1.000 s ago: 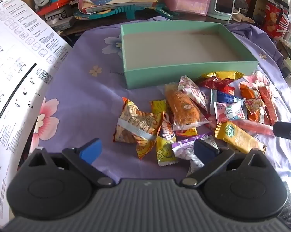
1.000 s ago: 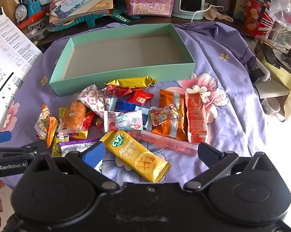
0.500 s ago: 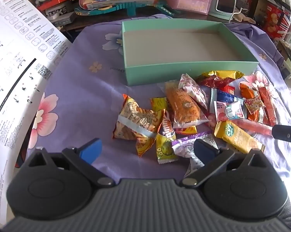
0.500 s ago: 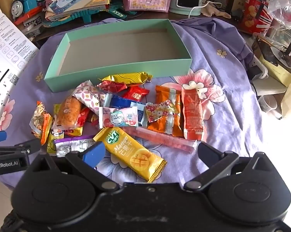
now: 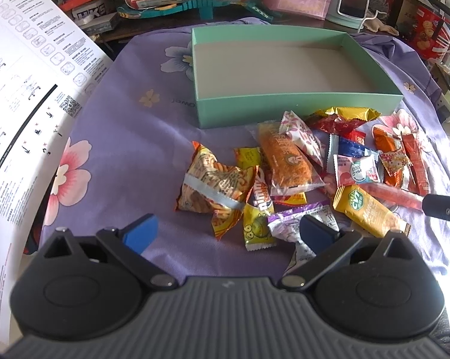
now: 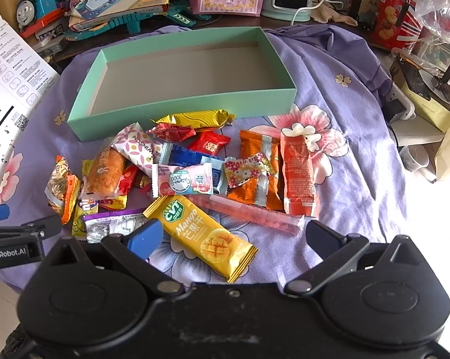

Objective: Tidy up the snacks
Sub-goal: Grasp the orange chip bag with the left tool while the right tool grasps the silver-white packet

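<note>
Lying just ahead of both wide-open, empty grippers (left (image 5: 228, 234), right (image 6: 234, 237)), snacks (image 6: 180, 179) crowd before the box (image 6: 195, 104).

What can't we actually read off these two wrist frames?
- Purple-wrapped snack: left wrist view, its near end sits behind the left gripper finger.
- Snacks under the orange bread pack: mostly covered, types unclear in both views.
- Right gripper: only one finger tip shows at the left view's right edge.
- Instruction sheet: print too small, cut by the left edge.
- Green box: far inner corners shadowed.
</note>
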Demonstrator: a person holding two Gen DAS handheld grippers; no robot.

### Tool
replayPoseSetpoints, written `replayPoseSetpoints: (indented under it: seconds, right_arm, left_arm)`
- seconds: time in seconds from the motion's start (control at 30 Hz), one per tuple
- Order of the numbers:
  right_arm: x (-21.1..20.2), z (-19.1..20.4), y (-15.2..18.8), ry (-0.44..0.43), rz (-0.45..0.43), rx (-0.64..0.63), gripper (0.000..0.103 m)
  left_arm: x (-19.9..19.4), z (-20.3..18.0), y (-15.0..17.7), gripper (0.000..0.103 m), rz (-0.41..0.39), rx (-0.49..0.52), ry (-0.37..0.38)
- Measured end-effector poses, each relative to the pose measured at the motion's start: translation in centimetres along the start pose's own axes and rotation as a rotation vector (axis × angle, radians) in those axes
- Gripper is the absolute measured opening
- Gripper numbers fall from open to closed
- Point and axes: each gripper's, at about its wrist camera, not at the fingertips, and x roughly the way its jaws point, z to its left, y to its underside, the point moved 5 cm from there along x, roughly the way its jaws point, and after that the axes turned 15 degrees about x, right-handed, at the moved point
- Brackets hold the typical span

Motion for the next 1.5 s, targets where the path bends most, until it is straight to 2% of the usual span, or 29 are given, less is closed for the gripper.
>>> replayPoseSetpoints:
  seconds: [0.6, 0.73, 0.87, 0.93, 1.1, 1.17, 1.23, 1.4, 1.47, 1.5]
  right_arm:
    - [0.7, 0.2, 0.2, -0.028, 0.038, 0.006, 0.103]
    - [0.8, 0.4, 0.1, -0.059, 0.038, 0.011, 0.103]
    - [0.5, 1.1, -0.2, -0.121, -0.026, -0.027, 0.103]
    - [0.7, 1.6, -0.4, -0.125, -0.035, -0.046, 0.103]
    - [1.8, 2.5, -0.1, -0.133, 0.027, -0.061, 0.103]
    - [2.1, 3.0, 0.1, -0.14, 0.051, -0.068, 0.103]
    - [2.5, 3.7, 0.3, -0.156, 0.081, -0.082, 0.103]
    - [4.2, 6.2, 2.0, -0.257, 0.203, -0.108, 0.103]
    - [5.0, 7.1, 2.7, -0.274, 0.247, -0.123, 0.103]
    - [5.5, 7.4, 3.1, -0.28, 0.27, -0.129, 0.1]
  left_arm:
    - [0.6, 0.2, 0.1, 0.103, 0.011, -0.015, 0.008]
    - [0.9, 1.3, 0.4, 0.103, 0.017, -0.055, 0.014]
    - [1.6, 3.1, 0.3, 0.103, 0.029, -0.106, -0.007]
    - [2.0, 4.3, 0.0, 0.103, 0.023, -0.145, -0.023]
    - [4.5, 6.2, -1.3, 0.103, 0.052, -0.226, 0.001]
    - [5.3, 6.4, -1.7, 0.103, 0.058, -0.242, -0.016]
    - [6.2, 6.3, -2.1, 0.103, 0.059, -0.239, -0.023]
    - [7.4, 5.7, -1.6, 0.103, 0.063, -0.18, -0.048]
    - [7.3, 5.8, -0.9, 0.103, 0.051, -0.174, -0.033]
    - [7.2, 5.9, -0.6, 0.103, 0.047, -0.175, -0.023]
